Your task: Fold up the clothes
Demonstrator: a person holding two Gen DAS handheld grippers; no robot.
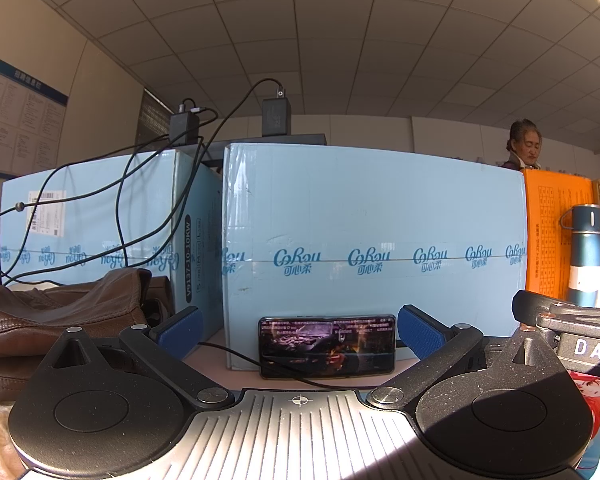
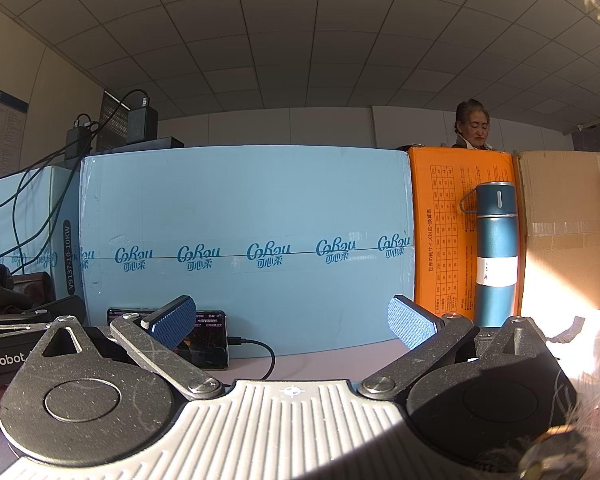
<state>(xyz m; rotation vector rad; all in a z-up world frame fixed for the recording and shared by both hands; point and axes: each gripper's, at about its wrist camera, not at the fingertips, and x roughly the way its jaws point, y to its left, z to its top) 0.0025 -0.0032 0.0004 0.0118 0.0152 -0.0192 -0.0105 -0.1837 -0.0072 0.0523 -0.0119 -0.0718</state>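
Left hand-held gripper sits wide open, nothing in it. Phone propped dead ahead against a blue carton; brown leather jacket off left.

left hand-held gripper: spread wide, level | right hand-held gripper: spread wide, level

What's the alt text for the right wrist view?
Open right claw, holding nothing, faces a blue box. A phone leans on the box at left; a flask stands before an orange box at right.
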